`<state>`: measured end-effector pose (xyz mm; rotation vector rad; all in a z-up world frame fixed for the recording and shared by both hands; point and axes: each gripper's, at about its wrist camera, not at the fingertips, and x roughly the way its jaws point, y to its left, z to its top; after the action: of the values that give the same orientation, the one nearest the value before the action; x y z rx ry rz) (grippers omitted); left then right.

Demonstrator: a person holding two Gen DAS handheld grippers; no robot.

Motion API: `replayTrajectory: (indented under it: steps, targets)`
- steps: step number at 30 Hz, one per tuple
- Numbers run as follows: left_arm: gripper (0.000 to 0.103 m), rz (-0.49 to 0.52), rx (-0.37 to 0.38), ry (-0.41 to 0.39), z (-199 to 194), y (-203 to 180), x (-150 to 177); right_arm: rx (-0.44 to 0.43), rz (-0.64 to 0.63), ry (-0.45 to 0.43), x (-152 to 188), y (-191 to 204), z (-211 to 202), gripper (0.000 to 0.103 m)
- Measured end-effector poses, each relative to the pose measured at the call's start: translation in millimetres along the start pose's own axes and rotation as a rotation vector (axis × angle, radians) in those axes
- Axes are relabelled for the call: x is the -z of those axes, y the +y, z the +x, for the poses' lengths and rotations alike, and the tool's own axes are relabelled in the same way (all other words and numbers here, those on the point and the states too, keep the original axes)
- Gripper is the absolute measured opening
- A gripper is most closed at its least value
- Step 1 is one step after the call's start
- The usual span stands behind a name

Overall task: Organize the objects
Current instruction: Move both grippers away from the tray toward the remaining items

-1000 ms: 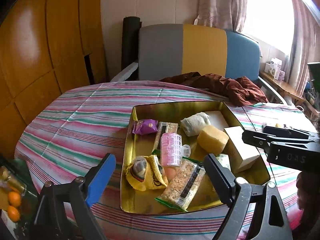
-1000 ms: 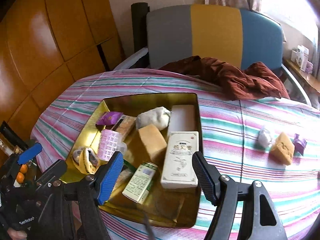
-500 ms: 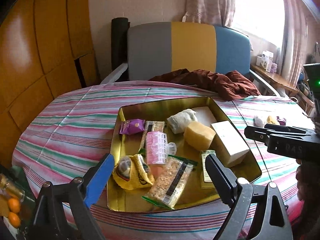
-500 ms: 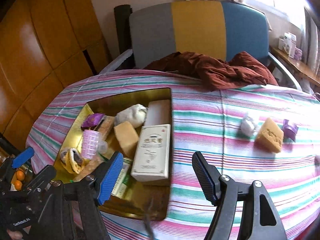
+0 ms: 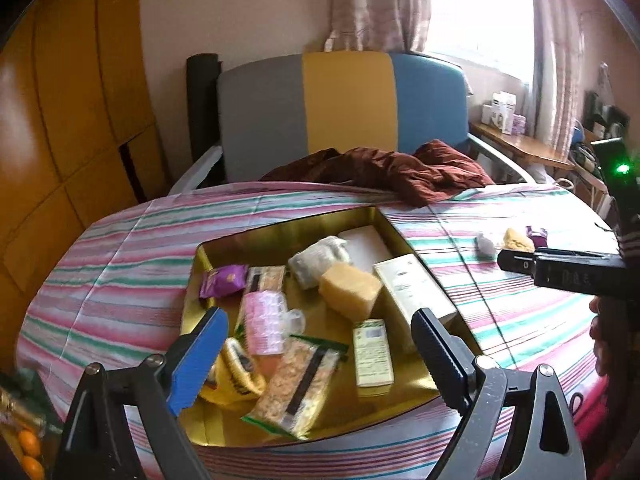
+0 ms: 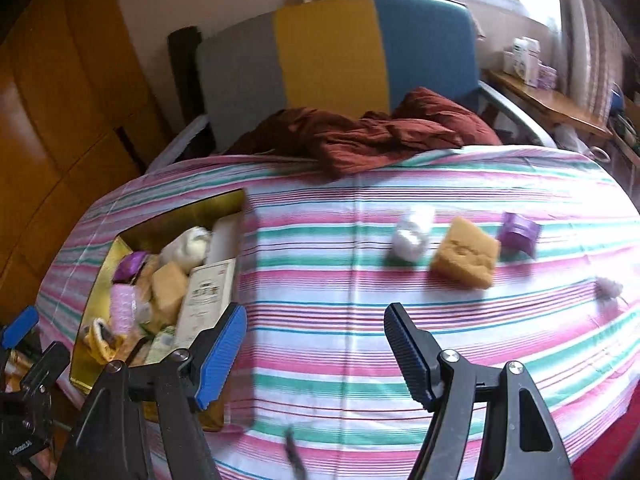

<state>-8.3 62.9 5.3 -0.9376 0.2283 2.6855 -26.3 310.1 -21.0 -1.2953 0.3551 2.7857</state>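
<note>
A gold tin tray (image 5: 280, 228) lies on the striped cloth, filled with a purple packet (image 5: 222, 282), a pink roller pack (image 5: 264, 320), a yellow sponge (image 5: 348, 290), a white box (image 5: 412, 288), a small green-white box (image 5: 372, 352) and a cereal bar (image 5: 296, 388). My left gripper (image 5: 316, 360) hovers open over the tray's near part, with nothing held. My right gripper (image 6: 316, 354) stands open and empty over bare cloth, right of the tray (image 6: 180, 216). Beyond it lie a white wad (image 6: 412, 236), a second yellow sponge (image 6: 466, 254) and a small purple box (image 6: 518, 234).
A crumpled dark-red cloth (image 5: 380, 168) lies at the far edge before a grey, yellow and blue headboard (image 5: 344, 100). Wooden panels stand at the left. A side shelf (image 5: 520, 144) with small boxes is at the right. A small grey scrap (image 6: 608, 288) lies far right.
My right gripper has swung right, off the tray and out over the cloth toward the loose items. The left gripper's view has shifted a little, and the tray looks nearer. Both stay empty.
</note>
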Motion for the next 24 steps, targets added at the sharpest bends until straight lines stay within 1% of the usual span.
replayTrajectory:
  steps: [9, 17, 24]
  targets:
    - [0.093, 0.079, 0.056, -0.008, 6.2, -34.1, -12.8, 0.054, 0.133, -0.018, -13.7, -63.5, -14.7, 0.072]
    - [0.093, 0.138, 0.101, -0.010, 13.8, -64.1, -23.9, 0.141, 0.243, -0.048, -29.1, -125.7, -27.3, 0.072]
    - [0.093, 0.185, 0.138, -0.007, 21.3, -90.3, -32.9, 0.227, 0.327, -0.062, -41.6, -181.6, -24.8, 0.072]
